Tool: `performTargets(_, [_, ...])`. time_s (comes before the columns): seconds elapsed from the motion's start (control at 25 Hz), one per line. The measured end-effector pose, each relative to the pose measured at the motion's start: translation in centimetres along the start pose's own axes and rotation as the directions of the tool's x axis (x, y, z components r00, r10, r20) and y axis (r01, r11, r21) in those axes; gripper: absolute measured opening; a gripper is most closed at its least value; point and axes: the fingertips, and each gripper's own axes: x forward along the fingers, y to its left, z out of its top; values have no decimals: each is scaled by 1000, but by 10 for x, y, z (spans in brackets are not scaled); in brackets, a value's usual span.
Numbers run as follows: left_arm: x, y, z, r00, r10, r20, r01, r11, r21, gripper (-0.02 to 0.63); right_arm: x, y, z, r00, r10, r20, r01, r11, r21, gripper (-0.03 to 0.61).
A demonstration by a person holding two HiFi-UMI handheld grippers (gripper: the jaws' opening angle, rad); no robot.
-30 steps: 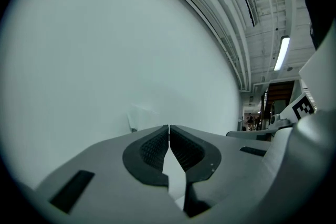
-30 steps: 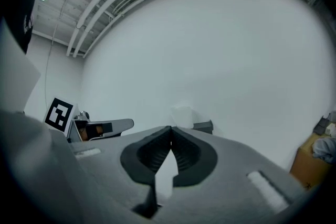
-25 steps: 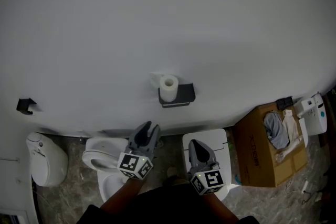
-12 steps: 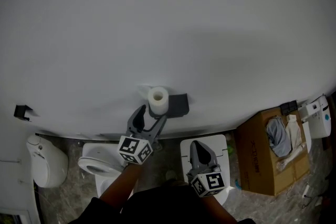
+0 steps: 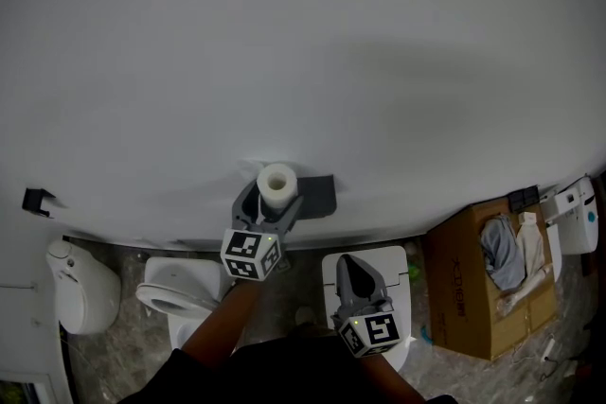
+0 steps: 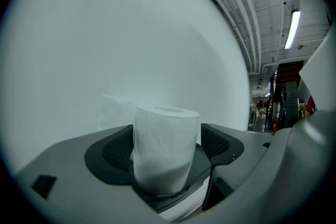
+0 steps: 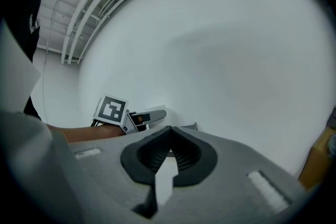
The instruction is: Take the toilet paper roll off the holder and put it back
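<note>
A white toilet paper roll (image 5: 276, 184) stands upright on a dark holder (image 5: 320, 194) fixed to the white wall. My left gripper (image 5: 273, 203) reaches up to it, and its jaws are opening with the roll (image 6: 165, 147) between them. The dark pads (image 6: 116, 147) flank the roll's two sides closely; I see no squeeze on the paper. My right gripper (image 5: 352, 262) hangs lower and to the right, above a white toilet tank, with its jaws (image 7: 169, 131) shut and nothing between them. The left gripper's marker cube (image 7: 111, 109) shows in the right gripper view.
A white toilet (image 5: 170, 293) sits below the left arm and a white tank lid (image 5: 400, 258) below the right gripper. A cardboard box (image 5: 464, 284) with cloth stands at the right, a white fixture (image 5: 80, 284) at the left, and a small black hook (image 5: 36, 200) on the wall.
My left gripper rose from over the toilet up to the roll and spread its jaws around it. The right gripper stayed low and shut.
</note>
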Motion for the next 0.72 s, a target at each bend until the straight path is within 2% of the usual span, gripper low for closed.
performTargets(0.28, [11,3,-8,999,17,-45,-15,999,43,385,-1,-8,-11,999,-15,-29,15,1000,0,-2])
performTargets(0.36, [12,4,-8,999,10,-42,-8,999,45,364,-2,-9,-15,999,-20,-35,20,1000,4,-2])
performTargets(0.72, [4,1,11,1000,-29,2,28,996,79,356,-7,1,-8,999,-42,-16,42,999,7,-2])
